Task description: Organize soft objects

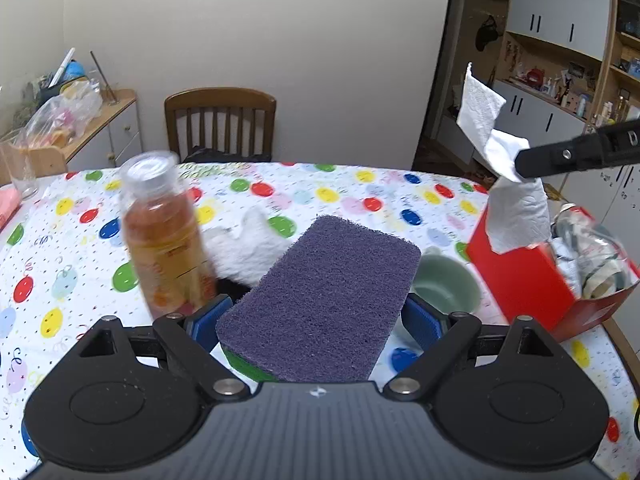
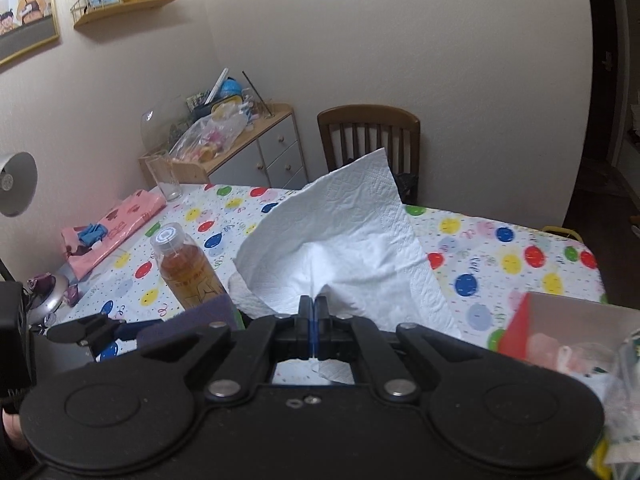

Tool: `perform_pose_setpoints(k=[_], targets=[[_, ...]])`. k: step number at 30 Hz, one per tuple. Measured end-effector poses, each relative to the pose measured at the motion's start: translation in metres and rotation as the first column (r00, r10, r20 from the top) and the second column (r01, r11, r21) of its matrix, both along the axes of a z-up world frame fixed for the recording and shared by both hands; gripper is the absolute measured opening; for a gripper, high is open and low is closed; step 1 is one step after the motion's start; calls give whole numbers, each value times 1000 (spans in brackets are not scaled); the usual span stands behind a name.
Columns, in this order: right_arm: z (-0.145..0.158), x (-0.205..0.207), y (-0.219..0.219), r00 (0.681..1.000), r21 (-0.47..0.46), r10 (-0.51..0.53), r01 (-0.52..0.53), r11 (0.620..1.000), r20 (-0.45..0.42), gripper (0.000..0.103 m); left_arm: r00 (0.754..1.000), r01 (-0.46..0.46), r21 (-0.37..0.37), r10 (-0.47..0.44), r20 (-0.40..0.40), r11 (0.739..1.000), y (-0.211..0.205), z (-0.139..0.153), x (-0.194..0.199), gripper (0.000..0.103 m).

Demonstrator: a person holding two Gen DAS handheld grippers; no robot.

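Aloft, purple-topped green sponge (image 1: 324, 300), crumpled white paper towel (image 2: 344, 240)

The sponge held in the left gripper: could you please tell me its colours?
The sponge has a purple scouring top over a green layer, clearest in the left wrist view.

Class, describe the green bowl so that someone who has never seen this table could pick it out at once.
Start at the table with the balloon-print cloth and find the red box near its right edge. Just left of the box, partly hidden behind the purple sponge, sits the bowl. It is the only pale green, round, open dish there; its neighbours are a bottle and white paper.
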State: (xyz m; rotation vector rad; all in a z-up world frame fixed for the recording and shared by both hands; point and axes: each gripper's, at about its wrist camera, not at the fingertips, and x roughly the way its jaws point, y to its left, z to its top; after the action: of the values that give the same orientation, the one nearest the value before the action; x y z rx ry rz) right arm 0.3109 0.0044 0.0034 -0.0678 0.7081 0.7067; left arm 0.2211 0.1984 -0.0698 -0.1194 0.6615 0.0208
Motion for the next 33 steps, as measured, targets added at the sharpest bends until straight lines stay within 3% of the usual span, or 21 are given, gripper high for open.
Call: perform_pose_setpoints(k=[17, 33], targets=[[19, -4, -144, 991, 28, -128, 127, 992, 49, 0, 994, 105, 37, -107, 34, 994, -124, 32, 28, 92], [4, 8, -253, 970, 35, -240, 239, 970, 28, 0, 986, 165, 78, -167, 23, 983, -237, 35, 65, 92]])
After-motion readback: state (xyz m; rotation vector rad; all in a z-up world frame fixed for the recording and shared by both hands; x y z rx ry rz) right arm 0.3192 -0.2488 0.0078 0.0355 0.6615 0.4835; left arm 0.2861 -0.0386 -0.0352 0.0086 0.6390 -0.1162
